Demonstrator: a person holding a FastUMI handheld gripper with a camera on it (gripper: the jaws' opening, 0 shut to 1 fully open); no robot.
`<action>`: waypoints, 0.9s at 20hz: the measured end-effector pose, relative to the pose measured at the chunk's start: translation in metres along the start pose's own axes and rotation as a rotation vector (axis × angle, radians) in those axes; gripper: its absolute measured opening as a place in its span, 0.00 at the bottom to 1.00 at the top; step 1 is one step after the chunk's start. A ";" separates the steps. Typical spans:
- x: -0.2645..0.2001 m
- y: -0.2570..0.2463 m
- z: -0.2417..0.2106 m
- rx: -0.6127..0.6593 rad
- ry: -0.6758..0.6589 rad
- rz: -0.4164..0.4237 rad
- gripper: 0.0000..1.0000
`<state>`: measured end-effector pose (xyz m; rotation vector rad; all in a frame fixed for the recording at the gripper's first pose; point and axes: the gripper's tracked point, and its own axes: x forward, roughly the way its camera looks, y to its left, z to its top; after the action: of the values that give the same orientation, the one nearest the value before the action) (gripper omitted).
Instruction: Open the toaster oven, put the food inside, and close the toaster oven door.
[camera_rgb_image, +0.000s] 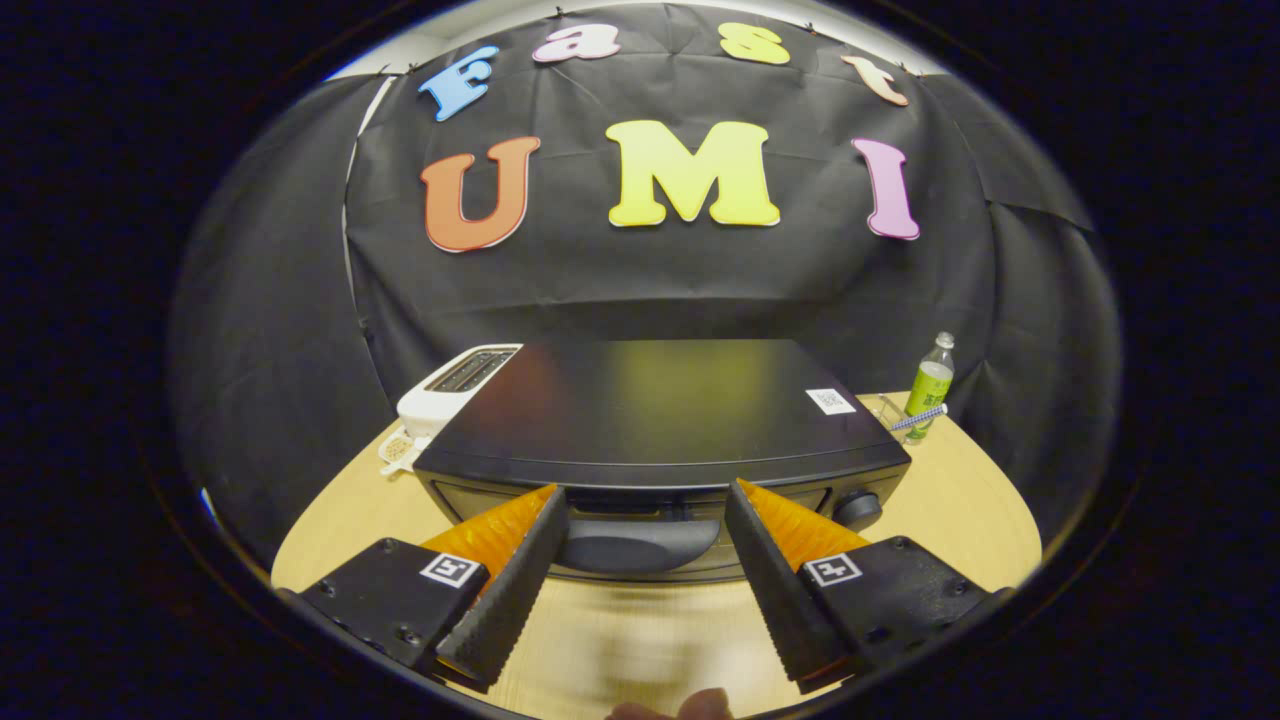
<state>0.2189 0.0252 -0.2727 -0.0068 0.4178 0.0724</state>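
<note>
A: Gripper (645, 500) status?

B: Fingers spread wide, nothing between the pads. Tips sit just short of the toaster oven (660, 430), one either side of its door handle (635, 545), no contact seen.

A: Oven position?

B: On the wooden table (980, 510), straight ahead of the fingers, door closed, knob (857, 508) at its right end.

A: Surroundings?

B: White slot toaster (455, 385) touching or just beside the oven's left rear corner; green bottle (929, 385) off to its right. A pale blurred patch (640, 650) lies on the table between the fingers, possibly the food; too smeared to tell.
</note>
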 end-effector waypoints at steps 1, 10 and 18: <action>0.003 0.001 -0.004 0.008 0.010 0.008 1.00; -0.018 0.001 -0.027 0.020 0.022 0.031 1.00; -0.062 0.000 -0.102 -0.032 0.103 0.022 1.00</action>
<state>0.1208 0.0184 -0.3409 -0.0371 0.5200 0.1008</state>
